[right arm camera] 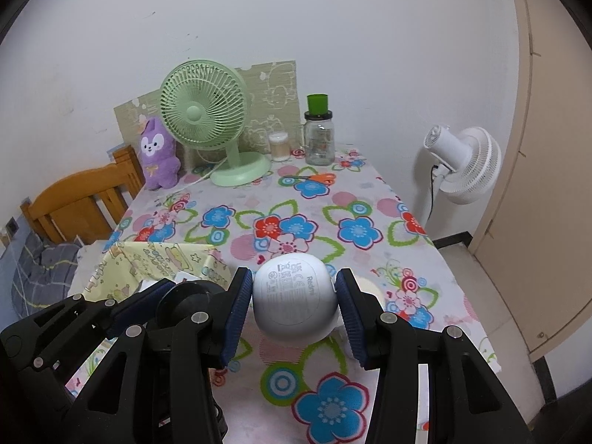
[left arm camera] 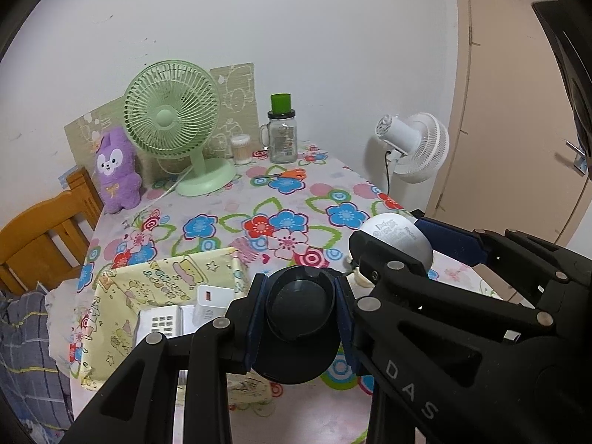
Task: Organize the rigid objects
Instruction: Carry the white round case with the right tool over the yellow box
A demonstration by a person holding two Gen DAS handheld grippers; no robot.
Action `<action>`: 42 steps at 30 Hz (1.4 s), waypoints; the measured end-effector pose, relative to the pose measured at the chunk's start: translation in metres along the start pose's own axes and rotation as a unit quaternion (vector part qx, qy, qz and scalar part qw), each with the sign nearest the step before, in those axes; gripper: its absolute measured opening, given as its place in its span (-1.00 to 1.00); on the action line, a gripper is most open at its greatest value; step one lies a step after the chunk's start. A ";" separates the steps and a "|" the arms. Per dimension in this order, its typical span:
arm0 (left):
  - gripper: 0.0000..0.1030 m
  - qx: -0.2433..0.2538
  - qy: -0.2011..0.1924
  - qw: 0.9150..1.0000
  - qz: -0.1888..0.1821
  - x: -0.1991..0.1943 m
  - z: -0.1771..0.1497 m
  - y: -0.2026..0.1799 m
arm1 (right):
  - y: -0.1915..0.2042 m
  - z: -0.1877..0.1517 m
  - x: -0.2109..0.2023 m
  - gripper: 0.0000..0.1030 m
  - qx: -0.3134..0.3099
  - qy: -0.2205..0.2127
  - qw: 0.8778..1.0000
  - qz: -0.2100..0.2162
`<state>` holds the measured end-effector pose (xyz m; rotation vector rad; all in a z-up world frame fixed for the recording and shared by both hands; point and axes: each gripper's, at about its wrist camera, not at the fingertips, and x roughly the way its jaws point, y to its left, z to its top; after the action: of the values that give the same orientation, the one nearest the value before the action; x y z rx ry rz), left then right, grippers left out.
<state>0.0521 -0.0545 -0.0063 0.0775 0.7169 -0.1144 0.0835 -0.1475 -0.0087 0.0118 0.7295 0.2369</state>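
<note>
While you carry both cases at once, the main risk is that one squirts out of its grip. Your left gripper [left arm camera: 300, 314] is pinching a round black case [left arm camera: 301, 320] by its curved sides, and your right gripper [right arm camera: 294, 305] is pinching a white egg-shaped Redmi case [right arm camera: 290, 303] the same way. Smooth, rounded shells held only across their widest part can roll or pop free if you tilt a wrist or ease the squeeze, and either would then drop onto the floral worktop [right arm camera: 296, 218] or bounce off its edge at the right of the frame.

A second risk is a knock between the two tools: in the left wrist view the right gripper's fingers sit just beside the left ones at the centre right of the frame, so a careless swing could bump one case loose.

A third, I judge, is the landing. The yellow fabric bin [left arm camera: 162, 277] at the lower left of the left wrist view already holds a white remote [left arm camera: 162, 323] and a white charger [left arm camera: 211, 298], and its walls look soft, so a jaw could catch and fold the rim.

As for the jaws, both pairs are closed down onto their loads, blue pads pressed against the shells. Both cases hang above the near part of the worktop, clear of the cloth as far as I can tell.
</note>
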 end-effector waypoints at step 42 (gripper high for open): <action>-0.30 -0.045 0.027 0.997 0.057 0.012 -0.031 0.109 | 0.108 -0.003 0.055 -0.02 -0.048 0.040 0.997 0.056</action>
<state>0.0554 0.0556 -0.0343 0.0356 0.7683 0.0282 0.0985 -0.0310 -0.0378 -0.0483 0.7970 0.3800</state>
